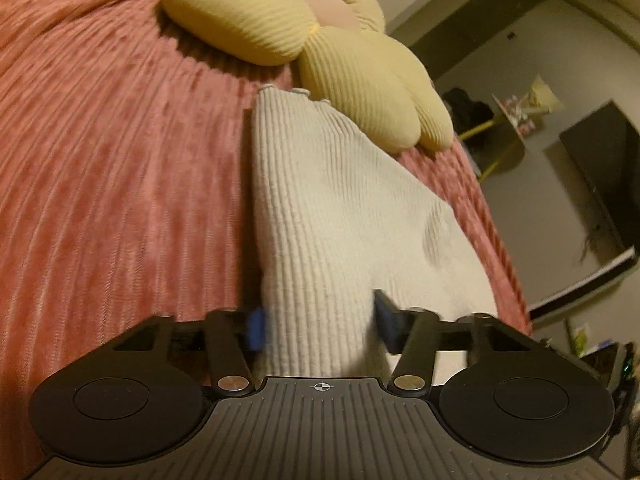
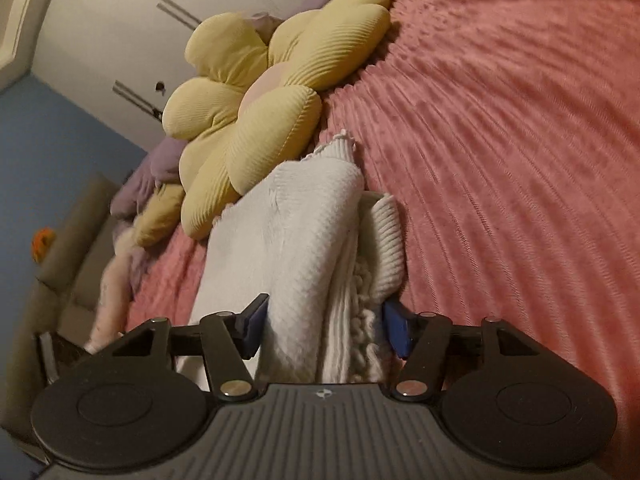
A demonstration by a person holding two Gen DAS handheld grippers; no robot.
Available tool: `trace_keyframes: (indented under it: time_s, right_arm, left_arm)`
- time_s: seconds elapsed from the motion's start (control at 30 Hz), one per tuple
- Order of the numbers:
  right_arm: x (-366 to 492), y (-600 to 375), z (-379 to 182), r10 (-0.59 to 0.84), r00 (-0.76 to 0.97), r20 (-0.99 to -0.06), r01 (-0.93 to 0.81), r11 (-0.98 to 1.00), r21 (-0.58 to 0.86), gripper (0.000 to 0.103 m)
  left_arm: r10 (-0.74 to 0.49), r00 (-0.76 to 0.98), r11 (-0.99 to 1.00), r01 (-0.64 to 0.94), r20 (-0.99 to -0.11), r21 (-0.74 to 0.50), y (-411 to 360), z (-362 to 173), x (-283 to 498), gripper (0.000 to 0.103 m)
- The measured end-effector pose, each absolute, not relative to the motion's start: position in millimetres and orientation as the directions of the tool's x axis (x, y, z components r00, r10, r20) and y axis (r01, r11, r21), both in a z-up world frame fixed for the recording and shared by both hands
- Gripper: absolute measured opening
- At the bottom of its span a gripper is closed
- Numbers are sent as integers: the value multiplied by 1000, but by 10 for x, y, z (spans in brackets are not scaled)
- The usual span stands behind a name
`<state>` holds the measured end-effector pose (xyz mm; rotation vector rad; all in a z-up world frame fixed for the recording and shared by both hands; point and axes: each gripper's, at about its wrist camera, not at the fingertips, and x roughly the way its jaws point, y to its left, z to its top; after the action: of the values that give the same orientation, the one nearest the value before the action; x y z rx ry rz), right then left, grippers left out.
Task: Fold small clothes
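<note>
A white ribbed knit garment (image 1: 332,208) lies on the pink bedspread (image 1: 112,152), stretched away from me toward the yellow flower pillow. My left gripper (image 1: 318,326) is shut on the garment's near edge, the cloth bunched between its blue pads (image 1: 256,328). In the right wrist view the same garment (image 2: 304,232) shows folded in several layers with a cable-knit part. My right gripper (image 2: 324,326) is shut on that thick bundle, which fills the gap between the pads (image 2: 396,328).
A yellow flower-shaped pillow (image 1: 352,68) lies just beyond the garment, also in the right wrist view (image 2: 256,112). Purple and pale cloth (image 2: 160,160) sits by the bed's edge. A dark television (image 1: 604,172) and a wall are off the bed's right side.
</note>
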<state>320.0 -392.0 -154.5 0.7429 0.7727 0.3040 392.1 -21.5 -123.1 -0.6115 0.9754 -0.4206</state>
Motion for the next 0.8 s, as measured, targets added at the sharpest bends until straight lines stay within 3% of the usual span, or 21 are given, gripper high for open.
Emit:
trace_keyframes:
  time_s: [0.07,0.23,0.4,0.5,0.6,0.67,0.8]
  right_arm:
    - [3213,-3835,-1511,514,683,-519,-2,712,702,45]
    - [3177,-3655,-1362,576,675,-461,-39,651,758,43]
    - [3028,-3136,-1319,659,604,-448,-112,626,771,43]
    - [2930,-2852,-1332,665,584,-465,-148,650,745,45]
    - [2780,-2779,-1295,581,618,-530,-124,737,664,54]
    - [2566,-2819,-1208,550,646,-529,-136,765,630,56]
    - [2079,-2940,-1180,545,652,-527,-117,759,641,64]
  left_arm:
    - [-599,505,738,44,-622,-674,-139,-1209,3899,40]
    - [-595,536,754,114,-599,-647,-16,-835,3743,38]
    - [-500,585,824,94,-639,-558,329,-514,3441,39]
    - [-401,600,879,37,-693,-476,539,-526,3244,45]
    - [-283,608,943,34,-742,-331,662,-540,2936,47]
    - [-306,615,937,61,-727,-343,717,-530,2685,61]
    - [-355,612,914,69,-707,-399,725,-633,2327,65]
